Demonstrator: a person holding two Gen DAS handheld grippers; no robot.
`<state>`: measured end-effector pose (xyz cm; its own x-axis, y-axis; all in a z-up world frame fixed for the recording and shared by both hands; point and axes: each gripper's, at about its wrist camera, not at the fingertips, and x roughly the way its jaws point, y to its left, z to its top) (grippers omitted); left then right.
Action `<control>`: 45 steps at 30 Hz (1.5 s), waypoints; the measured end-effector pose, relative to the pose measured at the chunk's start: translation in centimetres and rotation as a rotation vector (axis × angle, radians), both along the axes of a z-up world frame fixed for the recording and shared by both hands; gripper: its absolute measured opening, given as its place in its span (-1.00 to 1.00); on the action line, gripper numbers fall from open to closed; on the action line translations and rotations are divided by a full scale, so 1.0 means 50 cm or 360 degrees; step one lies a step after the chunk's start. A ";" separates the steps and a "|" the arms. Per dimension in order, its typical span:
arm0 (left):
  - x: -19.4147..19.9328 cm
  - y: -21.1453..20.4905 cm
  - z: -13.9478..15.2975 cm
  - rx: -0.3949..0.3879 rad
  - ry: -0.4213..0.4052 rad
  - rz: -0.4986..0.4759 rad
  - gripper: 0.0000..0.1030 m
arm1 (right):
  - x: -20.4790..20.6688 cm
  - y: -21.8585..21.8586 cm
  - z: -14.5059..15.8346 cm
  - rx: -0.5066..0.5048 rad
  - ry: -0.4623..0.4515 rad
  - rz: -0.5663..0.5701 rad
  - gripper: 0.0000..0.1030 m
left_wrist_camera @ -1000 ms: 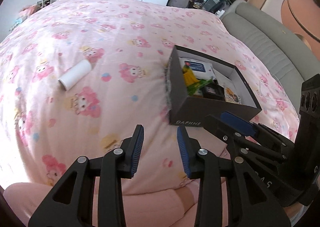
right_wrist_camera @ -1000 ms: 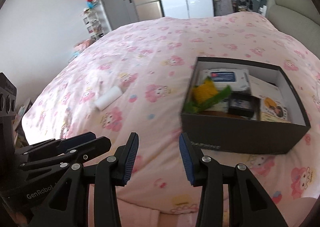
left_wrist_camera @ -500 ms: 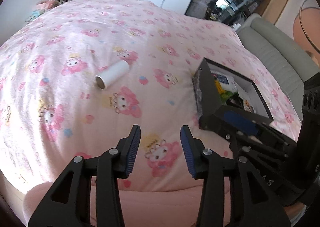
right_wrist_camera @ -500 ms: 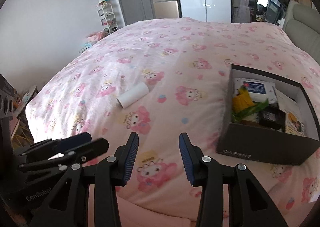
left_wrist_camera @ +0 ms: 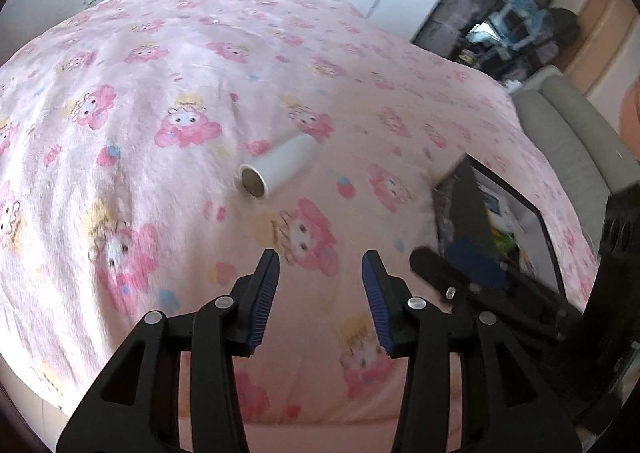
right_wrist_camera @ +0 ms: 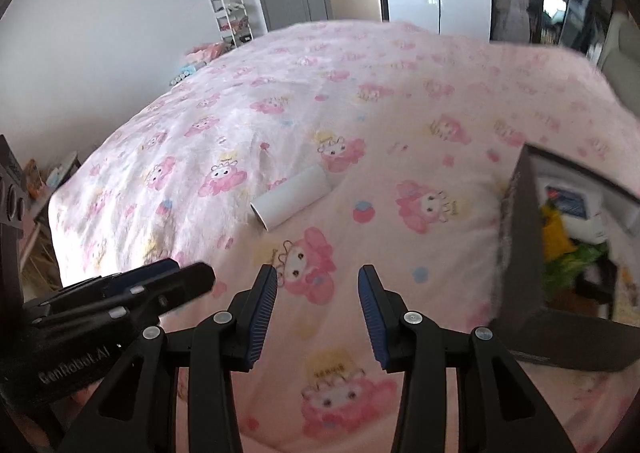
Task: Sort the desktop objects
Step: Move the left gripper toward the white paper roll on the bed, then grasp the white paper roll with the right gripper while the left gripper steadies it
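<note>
A white paper roll [left_wrist_camera: 278, 165] [right_wrist_camera: 292, 197] lies on its side on the pink cartoon-print bedspread [left_wrist_camera: 160, 125], ahead of both grippers. A dark open box [left_wrist_camera: 476, 209] [right_wrist_camera: 524, 253] with a wipes pack, a yellow-green item and other small things inside sits to the right. My left gripper [left_wrist_camera: 320, 273] is open and empty, a short way before the roll. My right gripper [right_wrist_camera: 317, 287] is open and empty too, beside the box's left wall. Each gripper shows at the edge of the other's view.
The bedspread [right_wrist_camera: 400, 101] covers a large soft surface that drops off at the near edge. A grey sofa [left_wrist_camera: 568, 125] stands past the box on the right. Cabinets, a shelf rack [right_wrist_camera: 232, 17] and a grey door line the far wall.
Both grippers have swung left, away from the box and toward the white roll. The roll now lies near the middle of both views and the box has slid to the right edge.
</note>
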<state>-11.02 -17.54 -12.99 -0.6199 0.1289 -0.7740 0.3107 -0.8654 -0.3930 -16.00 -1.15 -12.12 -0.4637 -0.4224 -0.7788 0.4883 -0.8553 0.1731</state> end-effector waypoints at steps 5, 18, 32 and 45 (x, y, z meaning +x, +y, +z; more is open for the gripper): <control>-0.100 -0.059 -0.040 0.0005 -0.0122 0.0164 -0.36 | -0.092 -0.040 -0.036 0.0075 -0.0062 0.0001 -0.26; -0.152 -0.126 -0.179 0.0332 -0.0122 0.0231 -0.45 | -0.271 -0.151 -0.124 0.0209 -0.0114 0.0111 -0.26; -0.143 -0.115 -0.198 0.0269 -0.0213 0.0260 -0.41 | -0.288 -0.202 -0.161 -0.0016 -0.0272 0.0360 -0.15; -0.124 -0.114 -0.188 0.0279 -0.0179 0.0280 -0.45 | -0.321 -0.209 -0.164 -0.0018 -0.0274 0.0264 -0.15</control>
<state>-17.22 -23.22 -22.39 -0.5562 0.1648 -0.8145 0.5003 -0.7162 -0.4866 -32.03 -11.60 -20.35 -0.2481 -0.4908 -0.8352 0.5842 -0.7635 0.2752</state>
